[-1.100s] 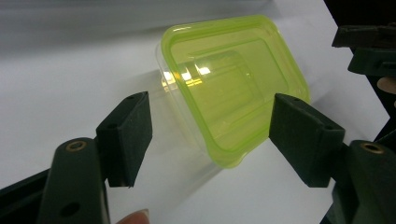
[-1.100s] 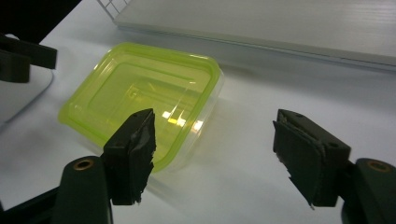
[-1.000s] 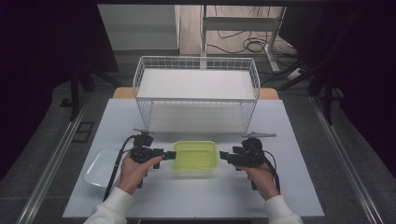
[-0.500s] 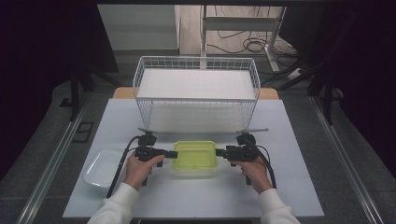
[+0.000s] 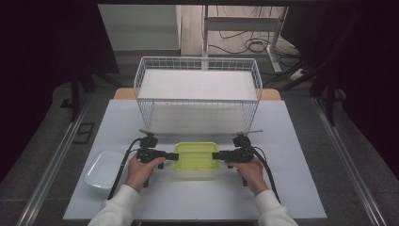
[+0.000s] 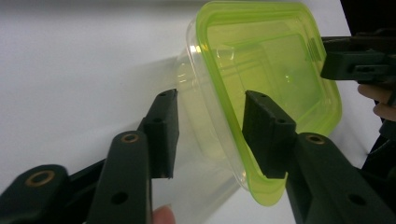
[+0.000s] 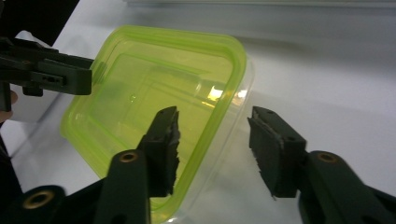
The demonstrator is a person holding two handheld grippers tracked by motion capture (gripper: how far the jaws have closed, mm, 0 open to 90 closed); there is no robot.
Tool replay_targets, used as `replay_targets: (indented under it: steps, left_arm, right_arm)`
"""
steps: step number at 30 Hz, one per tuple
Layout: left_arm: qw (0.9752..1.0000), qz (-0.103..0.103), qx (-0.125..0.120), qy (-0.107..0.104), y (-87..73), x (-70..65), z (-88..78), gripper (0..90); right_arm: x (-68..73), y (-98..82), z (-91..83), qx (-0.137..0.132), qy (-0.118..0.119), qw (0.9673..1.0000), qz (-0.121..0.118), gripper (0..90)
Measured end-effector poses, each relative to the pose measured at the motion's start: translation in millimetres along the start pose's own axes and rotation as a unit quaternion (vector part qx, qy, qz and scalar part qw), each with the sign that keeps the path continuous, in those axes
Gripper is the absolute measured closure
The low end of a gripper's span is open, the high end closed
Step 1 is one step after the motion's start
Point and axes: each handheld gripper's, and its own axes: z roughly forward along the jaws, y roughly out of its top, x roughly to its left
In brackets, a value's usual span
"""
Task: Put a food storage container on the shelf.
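We see a white table (image 5: 291,188) with a clear container (image 5: 196,160) sitting at its near middle, capped by a yellow-green lid (image 5: 196,155). The left gripper (image 5: 169,155) comes in from the left and the right gripper (image 5: 221,155) from the right, each held in one of the person's hands, white sleeves showing at the near edge of the high view.

In the left gripper view, the left gripper (image 6: 210,130) has its jaws spread apart — one on either side of the lid's rim at the container's left end, the lid (image 6: 275,79) edge passing through the gap. We cannot tell whether either pad touches the plastic. The right gripper's tip shows at the far side of the lid there.

In the right gripper view, the right gripper (image 7: 215,144) is likewise parted, straddling the rim at the container's right end; one jaw sits over the lid (image 7: 154,93), the other outside the clear wall (image 7: 233,140).

To the left of the left hand (image 5: 141,170) a second clear container (image 5: 102,169) lies near the table's left edge — lidless as far as we can see. Farther back stands a white wire basket (image 5: 197,94), well apart from the lidded container
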Motion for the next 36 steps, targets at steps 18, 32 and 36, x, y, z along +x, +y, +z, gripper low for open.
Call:
replay_targets:
  steps: [18,32,36]
  left_arm:
    - [0.9993,-0.004,-0.026,-0.026,-5.2,-14.6,-1.5,78.9]
    - [0.9962,0.047,-0.066,-0.029,-3.5,-45.4,-26.6,78.6]
    - [0.9948,0.06,-0.075,-0.031,-3.7,-52.7,-33.5,78.6]
  right_arm:
    - [-4.8,-6.3,-8.2,-0.013,0.047,0.9971,0.058,78.7]
    - [13.7,-4.1,-39.9,-0.06,0.044,0.9973,0.005,78.6]
    - [20.0,-3.5,-49.3,-0.074,0.042,0.9963,-0.009,78.6]
